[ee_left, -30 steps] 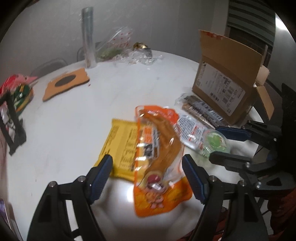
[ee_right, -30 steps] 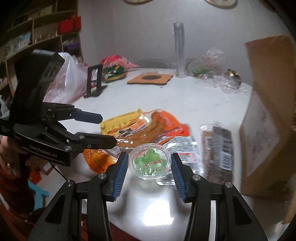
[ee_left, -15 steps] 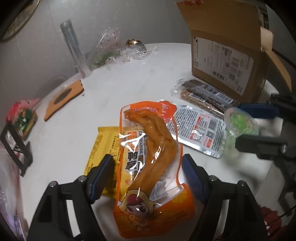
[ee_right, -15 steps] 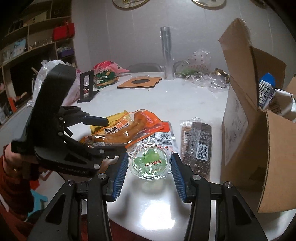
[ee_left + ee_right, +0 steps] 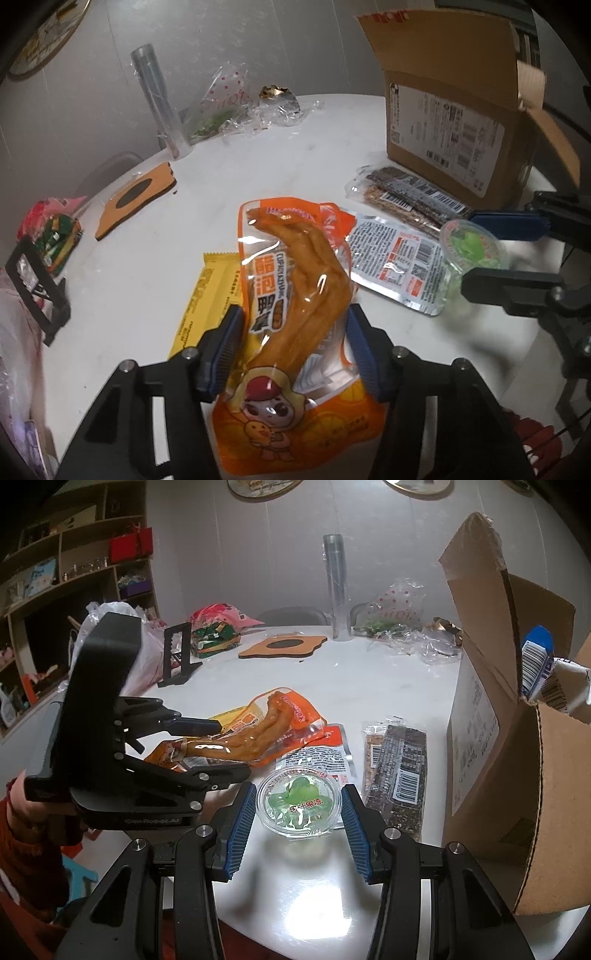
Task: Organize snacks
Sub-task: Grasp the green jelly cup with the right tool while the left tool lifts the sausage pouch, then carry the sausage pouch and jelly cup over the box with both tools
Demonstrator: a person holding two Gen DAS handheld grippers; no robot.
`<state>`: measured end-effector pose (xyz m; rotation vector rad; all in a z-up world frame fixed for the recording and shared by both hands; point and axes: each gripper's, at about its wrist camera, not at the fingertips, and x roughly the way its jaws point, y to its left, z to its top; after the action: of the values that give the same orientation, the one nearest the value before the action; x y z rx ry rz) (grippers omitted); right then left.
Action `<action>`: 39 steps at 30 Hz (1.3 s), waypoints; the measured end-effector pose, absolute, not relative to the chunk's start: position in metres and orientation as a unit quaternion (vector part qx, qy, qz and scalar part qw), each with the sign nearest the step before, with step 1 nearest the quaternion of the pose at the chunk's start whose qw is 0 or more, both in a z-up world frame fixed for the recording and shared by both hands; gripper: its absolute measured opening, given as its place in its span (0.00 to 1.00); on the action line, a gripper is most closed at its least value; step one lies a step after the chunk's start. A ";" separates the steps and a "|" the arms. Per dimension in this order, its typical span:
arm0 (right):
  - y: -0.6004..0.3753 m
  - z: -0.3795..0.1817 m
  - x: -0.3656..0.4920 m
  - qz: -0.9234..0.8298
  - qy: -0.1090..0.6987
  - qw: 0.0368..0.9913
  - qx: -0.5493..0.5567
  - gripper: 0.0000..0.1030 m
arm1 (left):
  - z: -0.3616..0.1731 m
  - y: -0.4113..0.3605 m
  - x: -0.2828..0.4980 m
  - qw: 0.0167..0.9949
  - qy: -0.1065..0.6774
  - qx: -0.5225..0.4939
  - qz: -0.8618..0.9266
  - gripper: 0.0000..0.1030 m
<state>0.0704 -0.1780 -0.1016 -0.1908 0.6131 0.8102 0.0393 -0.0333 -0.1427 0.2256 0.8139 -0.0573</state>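
Closing on the orange pouch (image 5: 291, 295), the left gripper (image 5: 293, 343) has its pads at both sides near the white table's (image 5: 147, 288) near edge; print reads "CUPACIYAZHANG".

Right view: right gripper (image 5: 299, 812) clamps the jelly cup (image 5: 299, 801) near that edge; the box (image 5: 517, 738) stands open rightward, shelves (image 5: 74, 572) behind.

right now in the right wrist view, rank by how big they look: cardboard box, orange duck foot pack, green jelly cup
1. cardboard box
2. orange duck foot pack
3. green jelly cup, though it sits nearest the camera, so it looks enlarged
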 end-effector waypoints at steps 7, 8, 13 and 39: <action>-0.173 -0.094 0.067 0.386 0.290 0.870 -0.097 0.42 | -0.136 -0.027 0.028 0.919 0.383 0.086 -0.038 0.51; -0.172 -0.093 0.066 0.386 0.288 0.871 -0.099 0.42 | -0.133 -0.025 0.026 0.921 0.380 0.082 -0.041 0.51; -0.164 -0.081 0.060 0.390 0.281 0.870 -0.105 0.42 | -0.117 -0.017 0.017 0.930 0.359 0.068 -0.048 0.51; -0.193 0.063 0.057 0.395 0.182 0.895 -0.097 0.42 | 0.055 -0.019 0.038 0.965 0.215 0.082 -0.130 0.51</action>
<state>0.0570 -0.1926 0.0633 -0.2017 0.3774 0.8187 0.0384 -0.0190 0.0552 0.1658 0.4349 -0.2622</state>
